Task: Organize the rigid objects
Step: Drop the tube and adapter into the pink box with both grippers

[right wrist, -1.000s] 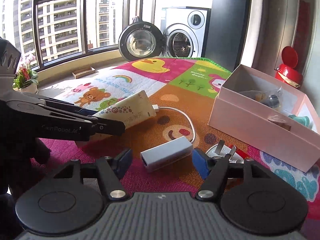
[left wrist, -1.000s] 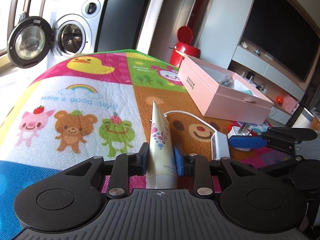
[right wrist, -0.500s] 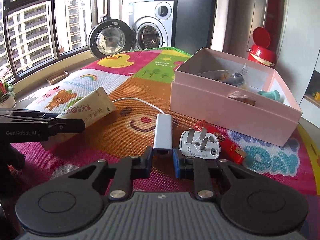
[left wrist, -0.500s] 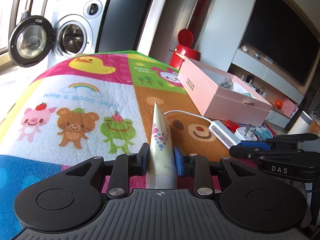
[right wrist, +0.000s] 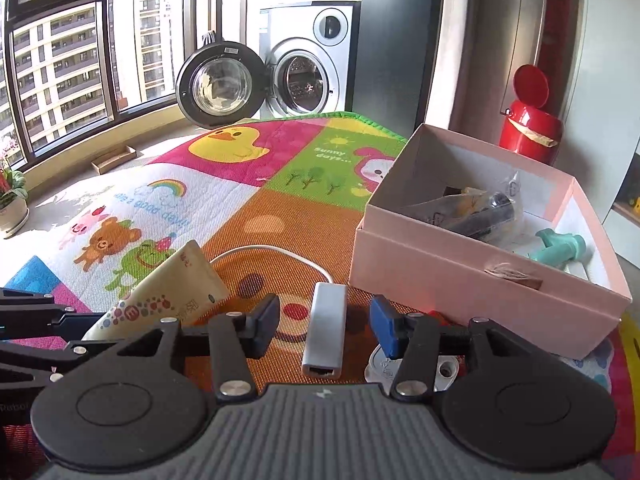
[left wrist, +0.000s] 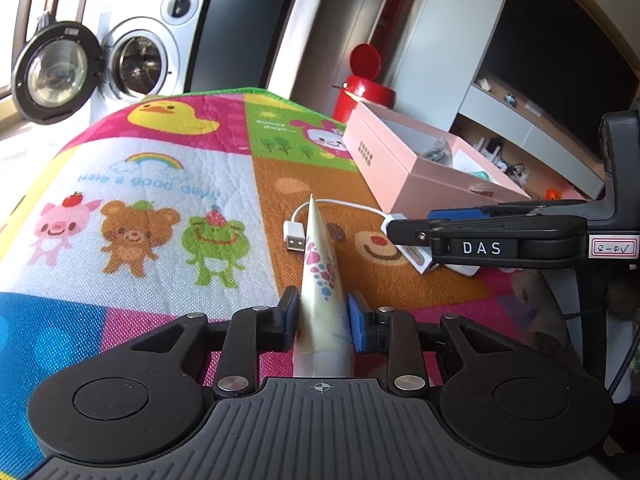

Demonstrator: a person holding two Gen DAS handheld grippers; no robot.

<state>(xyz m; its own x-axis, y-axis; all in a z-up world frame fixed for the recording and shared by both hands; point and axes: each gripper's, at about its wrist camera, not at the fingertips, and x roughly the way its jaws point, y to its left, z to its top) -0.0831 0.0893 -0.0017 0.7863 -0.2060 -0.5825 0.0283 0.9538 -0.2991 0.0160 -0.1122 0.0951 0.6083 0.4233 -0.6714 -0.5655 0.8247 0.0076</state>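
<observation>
My left gripper [left wrist: 323, 316] is shut on a cream tube [left wrist: 320, 264] with coloured dots, held just above the play mat; in the right wrist view the tube [right wrist: 172, 296] sticks up at the left. A silver-white adapter [right wrist: 325, 332] with a white cable lies on the mat between the jaws of my right gripper [right wrist: 324, 320]. Those jaws are opening, with a gap on each side of the adapter. The cable's USB plug [left wrist: 294, 238] rests beside the tube. The open pink box [right wrist: 480, 280] stands to the right with several items inside.
A white wall plug [right wrist: 400, 364] and a red item [right wrist: 436, 316] lie under my right finger, in front of the box. A red bin [right wrist: 532, 128] stands behind the box. A washing machine [right wrist: 308, 76] with its door open is beyond the mat's far edge.
The right gripper closed on the adapter, turned it lengthwise and drew it nearer the box, and now its jaws have parted from it. The left gripper stays still, holding the tube.
</observation>
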